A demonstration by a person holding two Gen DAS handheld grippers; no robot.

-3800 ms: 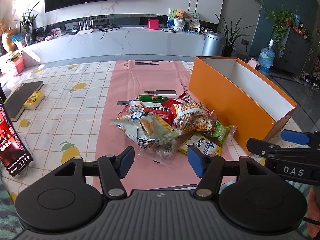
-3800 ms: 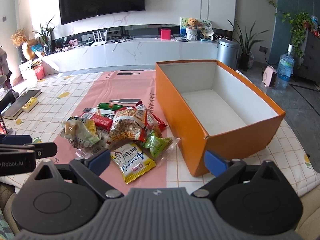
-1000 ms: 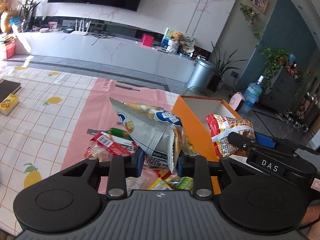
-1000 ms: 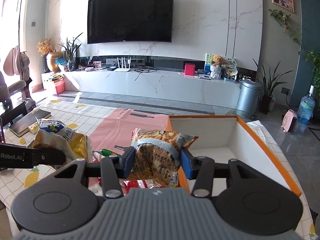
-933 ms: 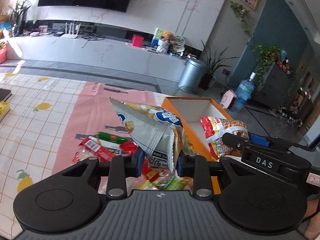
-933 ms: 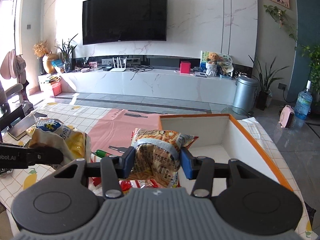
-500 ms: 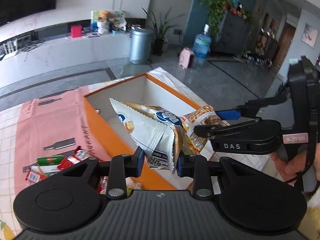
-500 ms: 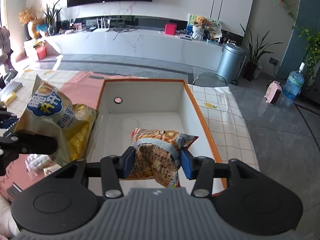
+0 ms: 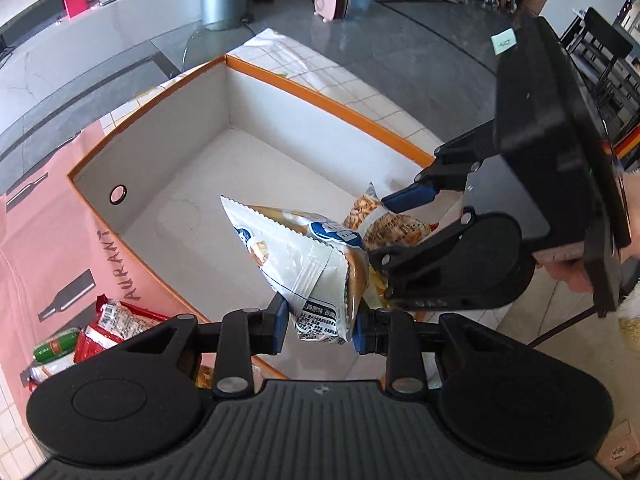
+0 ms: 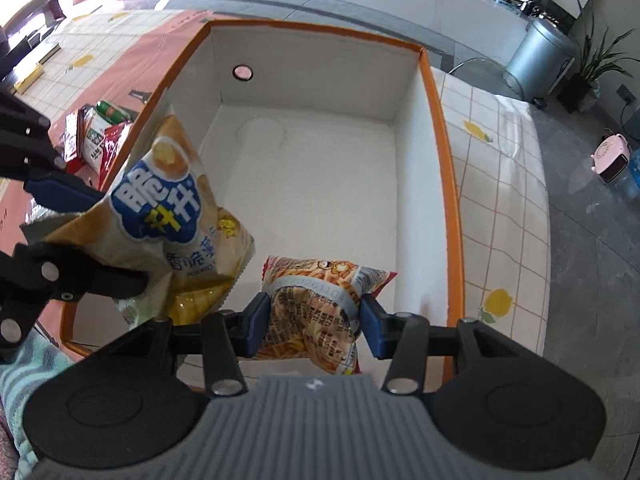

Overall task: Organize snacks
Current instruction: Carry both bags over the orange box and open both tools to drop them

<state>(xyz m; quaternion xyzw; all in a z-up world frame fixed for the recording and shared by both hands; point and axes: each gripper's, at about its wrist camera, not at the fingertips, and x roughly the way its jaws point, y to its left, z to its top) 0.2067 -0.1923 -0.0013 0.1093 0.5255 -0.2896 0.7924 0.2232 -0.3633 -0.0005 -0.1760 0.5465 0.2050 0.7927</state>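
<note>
From the left wrist, the left gripper (image 9: 319, 326) is clamping a chip bag (image 9: 304, 264) over the orange box (image 9: 328, 104). From the right wrist, the right gripper (image 10: 314, 330) is pinching a snack pack (image 10: 316, 308) above the same box (image 10: 444, 184).

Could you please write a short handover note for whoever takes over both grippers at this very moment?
Left gripper: shut on the chip bag, held over the orange box.
Right gripper: shut on the cracker-stick bag, also over the box.
Done: both bags lifted from the pile and carried above the box; nothing lies on its white floor yet.
Left: release both bags inside, then fetch the remaining snacks on the pink mat beside the box.
</note>
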